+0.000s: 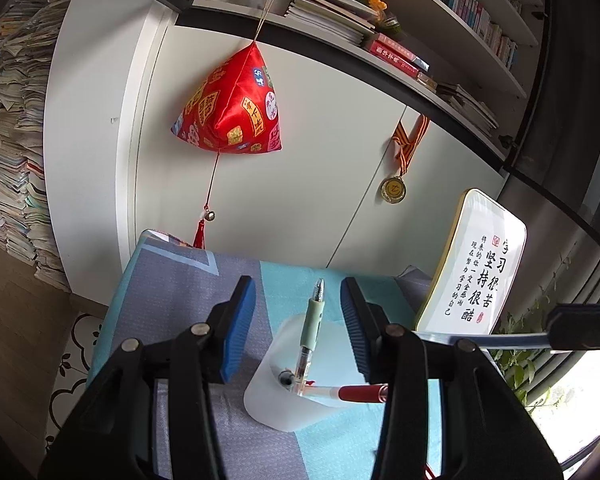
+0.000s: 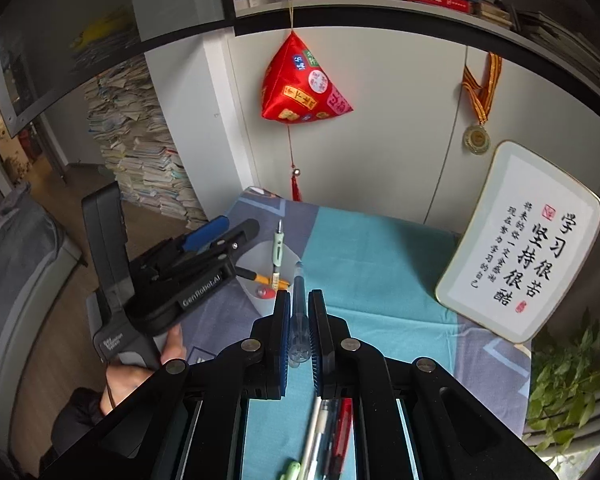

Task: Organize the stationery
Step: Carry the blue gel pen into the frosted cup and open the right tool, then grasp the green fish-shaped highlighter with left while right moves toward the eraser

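A translucent white pen cup (image 1: pixel 300 376) stands on the blue-grey tablecloth (image 1: pixel 188 300). It holds a green-grip pen (image 1: pixel 313 320) and a red pen (image 1: pixel 352 394). My left gripper (image 1: pixel 298 300) is open, its blue pads either side of the cup. In the right wrist view my right gripper (image 2: pixel 299 304) is shut on a clear blue pen (image 2: pixel 299 312), its tip pointing at the cup (image 2: pixel 260 276). The left gripper (image 2: pixel 220 232) shows there beside the cup. Several more pens (image 2: pixel 328 436) lie on the cloth under the right gripper.
A framed calligraphy plaque (image 2: pixel 520 240) leans at the table's right. A red cloth ornament (image 1: pixel 232 104) and a medal (image 1: pixel 394 190) hang on the white cabinet behind. Stacked papers (image 2: pixel 140 152) stand left. A green plant (image 2: pixel 572 380) is at the right.
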`<state>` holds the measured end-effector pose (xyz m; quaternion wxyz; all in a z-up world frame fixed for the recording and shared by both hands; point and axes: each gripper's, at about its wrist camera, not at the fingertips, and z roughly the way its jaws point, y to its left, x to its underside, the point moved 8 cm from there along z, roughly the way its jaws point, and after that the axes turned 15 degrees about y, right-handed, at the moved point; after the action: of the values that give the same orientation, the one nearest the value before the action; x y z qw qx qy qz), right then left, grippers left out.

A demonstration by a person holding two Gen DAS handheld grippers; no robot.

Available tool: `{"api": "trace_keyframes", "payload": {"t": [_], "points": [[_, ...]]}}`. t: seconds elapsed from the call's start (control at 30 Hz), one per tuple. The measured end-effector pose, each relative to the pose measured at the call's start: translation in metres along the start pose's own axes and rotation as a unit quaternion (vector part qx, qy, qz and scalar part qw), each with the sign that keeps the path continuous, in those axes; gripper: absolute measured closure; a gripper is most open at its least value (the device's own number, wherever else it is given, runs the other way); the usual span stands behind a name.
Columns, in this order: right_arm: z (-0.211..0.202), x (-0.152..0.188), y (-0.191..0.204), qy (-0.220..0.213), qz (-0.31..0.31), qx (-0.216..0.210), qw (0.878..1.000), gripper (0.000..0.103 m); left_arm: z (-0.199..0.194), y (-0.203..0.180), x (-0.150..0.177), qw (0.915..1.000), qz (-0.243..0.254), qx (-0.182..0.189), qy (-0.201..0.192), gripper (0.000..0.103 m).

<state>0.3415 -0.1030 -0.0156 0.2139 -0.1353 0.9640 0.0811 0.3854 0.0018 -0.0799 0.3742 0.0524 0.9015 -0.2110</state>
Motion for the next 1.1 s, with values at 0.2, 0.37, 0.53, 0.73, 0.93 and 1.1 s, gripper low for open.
{"api": "trace_keyframes", "payload": {"t": [0.2,0.37,0.53,0.73,0.93,1.1], "points": [[0.052,-0.012,0.011,0.063,-0.006,0.001,0.998,0.093,-0.009,-0.003,-0.003,0.9999,0.007,-0.001,-0.013,0.057],[0.083,-0.016,0.004,0.072,0.034,-0.05,0.996,0.093,-0.005,-0.001,-0.002,1.0,0.005,0.002,-0.005,0.057],[0.094,-0.017,-0.012,0.042,0.087,-0.08,0.992,0.091,-0.004,0.004,-0.003,1.0,-0.002,-0.001,-0.003,0.056],[0.067,-0.01,-0.029,-0.026,0.124,-0.106,0.986,0.088,-0.011,0.005,-0.004,0.9999,-0.005,-0.001,-0.011,0.056],[0.021,0.019,-0.047,-0.101,0.12,-0.063,0.986,0.018,-0.014,-0.004,-0.002,0.9995,0.01,-0.028,-0.013,0.056],[0.009,0.055,-0.071,-0.094,0.122,0.012,0.988,0.018,-0.02,-0.014,0.007,0.9997,0.009,-0.024,-0.003,0.056]]}}
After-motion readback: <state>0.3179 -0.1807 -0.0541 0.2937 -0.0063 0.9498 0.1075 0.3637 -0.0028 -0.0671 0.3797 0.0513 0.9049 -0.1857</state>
